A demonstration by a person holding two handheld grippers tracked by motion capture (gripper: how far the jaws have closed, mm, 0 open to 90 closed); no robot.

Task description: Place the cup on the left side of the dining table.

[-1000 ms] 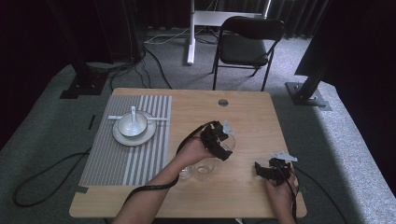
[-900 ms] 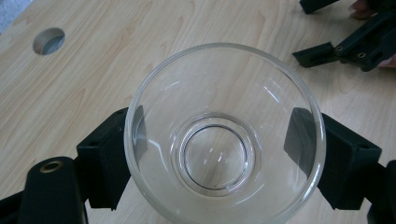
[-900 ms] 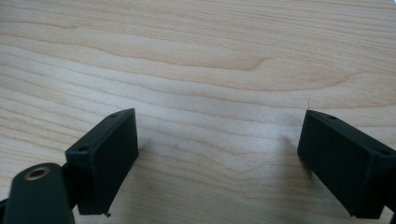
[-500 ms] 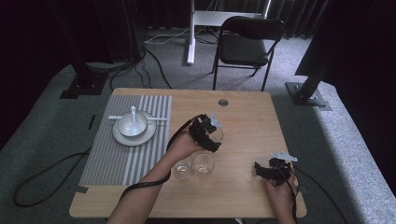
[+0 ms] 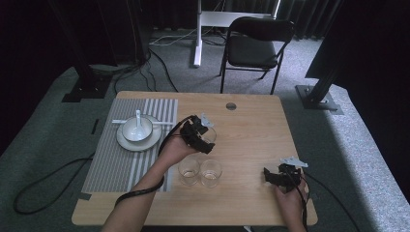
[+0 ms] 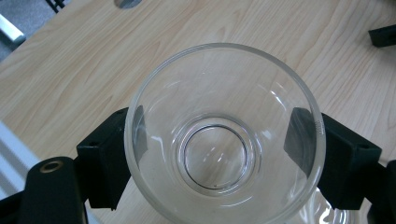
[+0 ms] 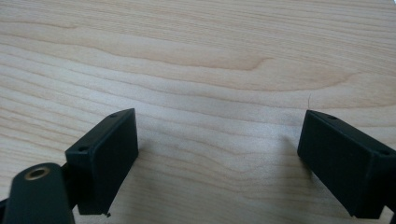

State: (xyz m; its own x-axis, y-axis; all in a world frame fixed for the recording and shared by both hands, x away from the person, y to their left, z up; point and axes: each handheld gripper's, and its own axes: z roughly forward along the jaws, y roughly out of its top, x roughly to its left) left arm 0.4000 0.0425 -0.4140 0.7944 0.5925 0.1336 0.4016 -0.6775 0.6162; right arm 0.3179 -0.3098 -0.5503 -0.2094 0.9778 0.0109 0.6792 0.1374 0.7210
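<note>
High view: my left gripper (image 5: 202,134) holds a clear glass bowl (image 5: 209,135) above the desk (image 5: 251,125), beyond two glasses (image 5: 200,172).
Left gripper view: my fingers (image 6: 106,156) clamp the bowl's (image 6: 224,130) sides.
Right gripper view: my right gripper (image 7: 219,163) gapes wide, empty, over bare wood.

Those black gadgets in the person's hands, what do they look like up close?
Each is matte black. The left gripper and right gripper each carry a grey three-cornered plate on top and trail a dark cable. Their two jaws are blocky black rectangles with small screw holes. The forearms look bare, no sleeves visible.
</note>
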